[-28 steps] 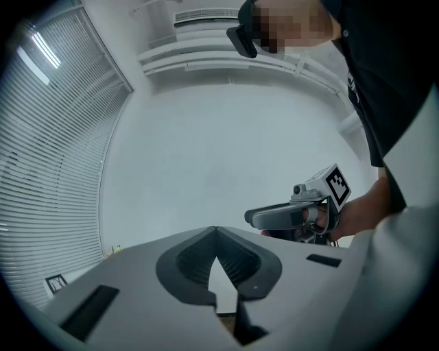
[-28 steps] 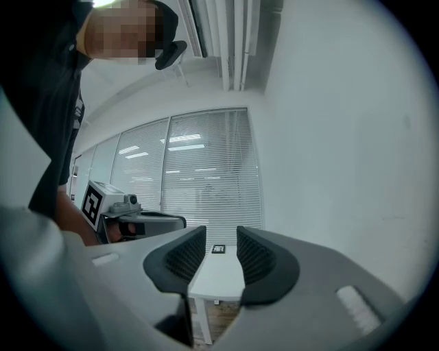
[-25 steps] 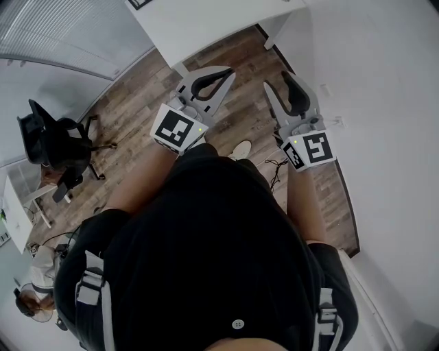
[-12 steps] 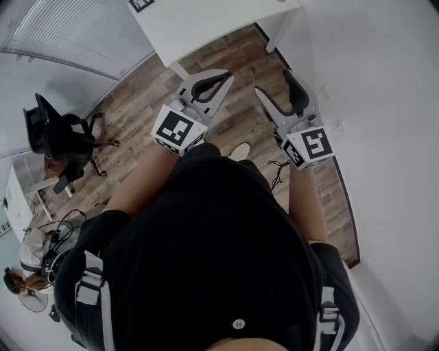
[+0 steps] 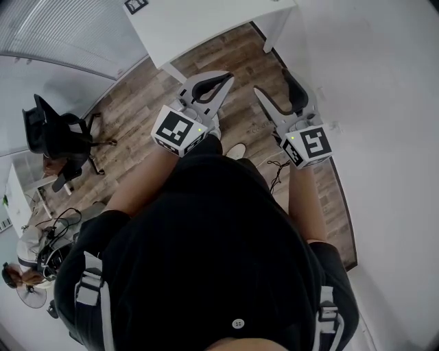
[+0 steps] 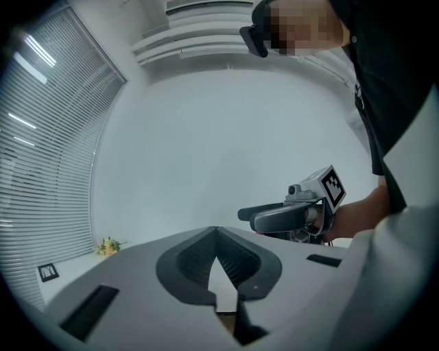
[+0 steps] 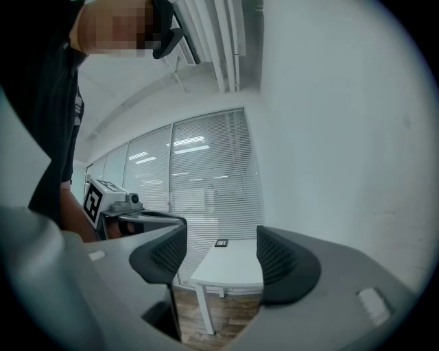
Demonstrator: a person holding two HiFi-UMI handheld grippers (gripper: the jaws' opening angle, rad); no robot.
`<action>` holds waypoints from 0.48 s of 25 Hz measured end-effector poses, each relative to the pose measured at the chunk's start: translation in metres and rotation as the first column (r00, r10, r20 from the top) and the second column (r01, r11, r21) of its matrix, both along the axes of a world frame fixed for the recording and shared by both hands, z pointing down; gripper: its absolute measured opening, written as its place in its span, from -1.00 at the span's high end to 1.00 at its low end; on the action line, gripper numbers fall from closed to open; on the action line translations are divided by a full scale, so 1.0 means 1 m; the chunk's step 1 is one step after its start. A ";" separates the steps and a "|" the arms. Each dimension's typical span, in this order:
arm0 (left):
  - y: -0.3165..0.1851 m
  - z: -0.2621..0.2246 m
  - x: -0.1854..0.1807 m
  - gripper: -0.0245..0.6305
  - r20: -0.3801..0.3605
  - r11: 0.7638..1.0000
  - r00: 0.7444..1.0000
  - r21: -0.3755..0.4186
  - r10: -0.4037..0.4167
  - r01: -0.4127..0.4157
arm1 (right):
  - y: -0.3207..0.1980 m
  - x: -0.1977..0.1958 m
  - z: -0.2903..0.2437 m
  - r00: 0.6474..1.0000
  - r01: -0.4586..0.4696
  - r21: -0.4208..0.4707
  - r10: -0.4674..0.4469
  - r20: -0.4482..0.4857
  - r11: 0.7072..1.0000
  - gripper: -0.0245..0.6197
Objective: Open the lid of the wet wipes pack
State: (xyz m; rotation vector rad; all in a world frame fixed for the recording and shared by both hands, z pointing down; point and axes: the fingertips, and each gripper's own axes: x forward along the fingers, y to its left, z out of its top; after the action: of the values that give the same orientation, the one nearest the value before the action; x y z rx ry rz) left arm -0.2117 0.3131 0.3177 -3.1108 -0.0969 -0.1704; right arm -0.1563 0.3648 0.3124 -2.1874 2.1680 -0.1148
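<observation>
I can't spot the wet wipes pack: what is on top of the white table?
On the white table only a small dark square tile shows, at a corner. No wipes pack is visible. Part of the tabletop runs out of the head view and stays unseen.

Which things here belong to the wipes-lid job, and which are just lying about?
Job: left hand-held gripper, shut, empty; right hand-held gripper, jaws have just been opening, nothing between them; table. No wipes pack in view.
Lying about: chair; floor cable; flowers.
</observation>
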 end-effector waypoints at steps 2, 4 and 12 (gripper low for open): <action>-0.005 0.001 0.010 0.91 -0.002 1.000 1.000 0.001 0.001 -0.001 | -0.006 0.009 0.001 1.000 -0.001 0.001 0.001 0.005 1.000 -0.05; -0.009 0.003 0.021 0.91 -0.006 1.000 1.000 0.005 0.003 -0.003 | -0.011 0.018 0.002 1.000 -0.001 0.001 0.001 0.002 1.000 -0.05; -0.045 0.010 0.071 0.91 -0.025 1.000 1.000 -0.003 0.012 -0.012 | -0.048 0.065 0.005 0.999 0.002 -0.026 -0.003 -0.040 1.000 -0.05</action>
State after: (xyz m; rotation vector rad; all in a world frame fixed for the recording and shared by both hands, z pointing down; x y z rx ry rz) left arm -0.1406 0.2677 0.3276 -3.1138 -0.1147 -0.1316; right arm -0.0915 0.3170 0.3179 -2.2202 2.2022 -0.1012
